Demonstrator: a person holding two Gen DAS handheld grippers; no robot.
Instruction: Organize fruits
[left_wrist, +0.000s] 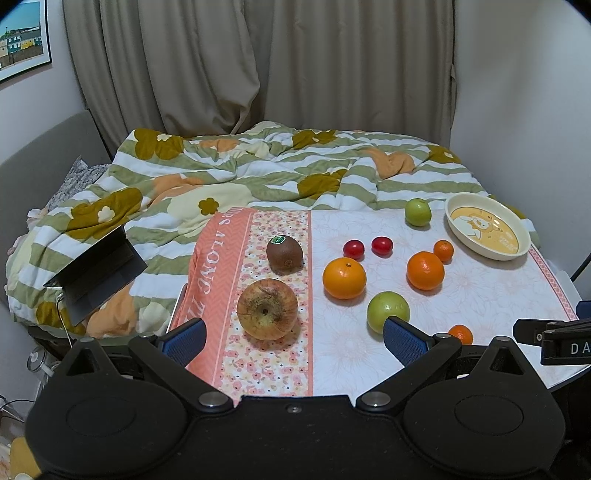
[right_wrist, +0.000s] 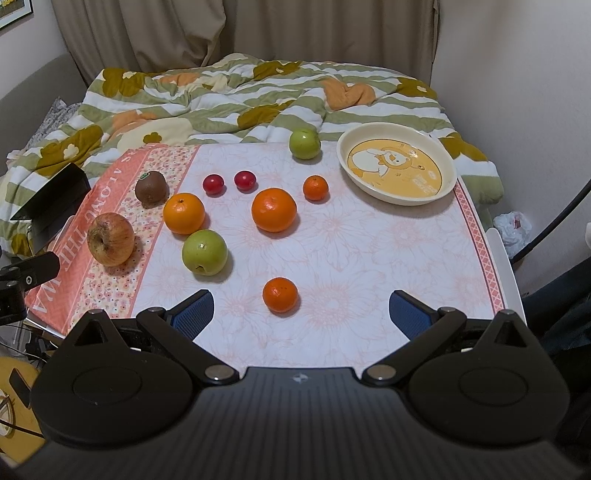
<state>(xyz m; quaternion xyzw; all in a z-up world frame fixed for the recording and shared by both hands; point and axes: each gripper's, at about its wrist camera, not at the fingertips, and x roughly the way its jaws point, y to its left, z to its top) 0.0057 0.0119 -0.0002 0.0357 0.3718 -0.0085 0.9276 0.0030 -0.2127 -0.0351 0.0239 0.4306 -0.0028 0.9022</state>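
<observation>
Hovering at the near edge of the worktop (right_wrist: 369, 258) with nothing picked up yet, so looks like square one. Both sets of jaws spread wide and empty: left gripper (left_wrist: 293, 341), right gripper (right_wrist: 301, 314).

Fruit all loose on the floral cloth, none in the cream dish (right_wrist: 397, 168) at the far right corner. Quick roll call from the right wrist view: small mandarin (right_wrist: 280, 294) closest, sitting just ahead of the right gripper and a touch left of its centre line, pretty much between the blue pads already. Big green apple (right_wrist: 204, 252) further left, two oranges (right_wrist: 274, 209) (right_wrist: 184, 213) behind it, second little mandarin (right_wrist: 315, 188), two red cherry tomatoes (right_wrist: 213, 184) (right_wrist: 245, 180), another green apple (right_wrist: 304, 144) by the far edge next to the dish, kiwi (right_wrist: 151, 188) and a scruffy red apple (right_wrist: 110, 239) over on the pink strip.

From the left wrist view, that red apple (left_wrist: 267, 309) right in front of the left gripper, roughly centred in the gap, stem dimple facing the camera.

Best guess for the opener: right side for the near mandarin, short straight push forward, then a carry far-right to the dish. Round fruit, so no long axis to fuss over, but probably prone to rolling if nudged off-centre.
</observation>
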